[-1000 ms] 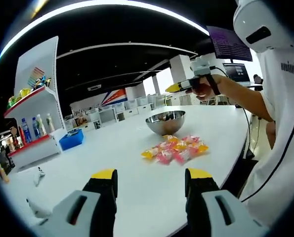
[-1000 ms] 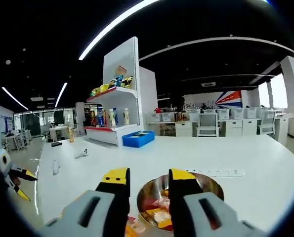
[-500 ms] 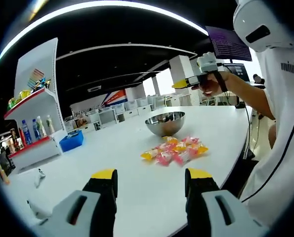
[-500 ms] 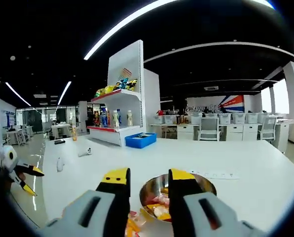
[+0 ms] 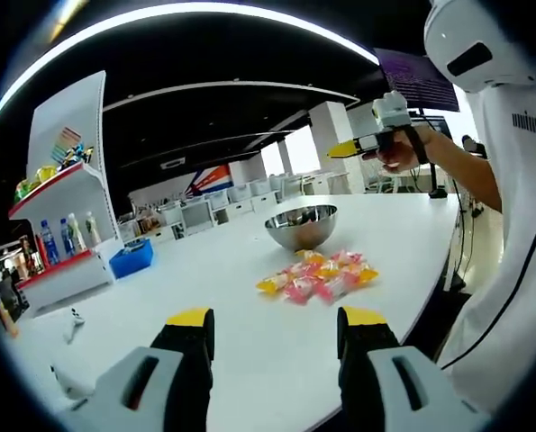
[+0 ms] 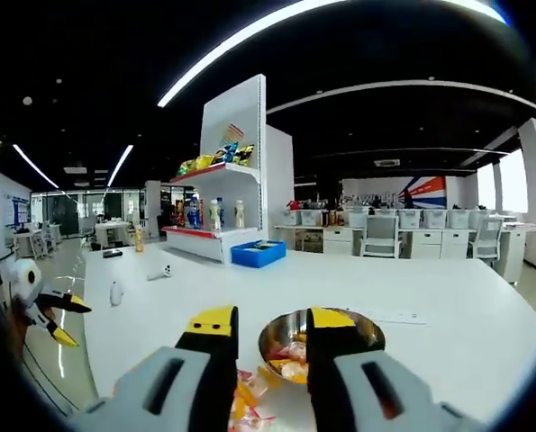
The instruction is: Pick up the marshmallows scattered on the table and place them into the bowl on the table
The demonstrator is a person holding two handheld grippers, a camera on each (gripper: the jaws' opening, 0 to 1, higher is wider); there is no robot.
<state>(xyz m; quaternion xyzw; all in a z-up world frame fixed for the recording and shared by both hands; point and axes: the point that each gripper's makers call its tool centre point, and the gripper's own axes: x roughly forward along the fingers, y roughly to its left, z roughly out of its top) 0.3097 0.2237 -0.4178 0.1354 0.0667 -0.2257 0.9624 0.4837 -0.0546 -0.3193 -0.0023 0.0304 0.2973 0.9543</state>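
Holding both tongs up off the table [image 5: 249,360], I have nothing gripped. My left tongs [image 5: 275,328] stand with jaws wide apart, low over the near table edge. My right tongs [image 6: 261,326] have jaws parted by a narrow gap with nothing between them, and in the left gripper view they [image 5: 350,147] hang high above the bowl [image 5: 301,223].

The marshmallows [image 5: 319,274] lie in a wrapped pink-and-yellow cluster just in front of the steel bowl, near the table's right edge. A few bright pieces seem to sit inside the bowl [image 6: 322,335] already, though my own jaw covers part of it, so I cannot count them.

My worry is the descent: the wrappers are slick and packed together, so a narrow bite could pinch two or flick one off the nearby edge. Clipping the bowl rim could slide it.

The left gripper view gives me the whole pile and the raised right arm; the right gripper view gives the bowl's interior and a blue bin [image 6: 257,253] beyond.
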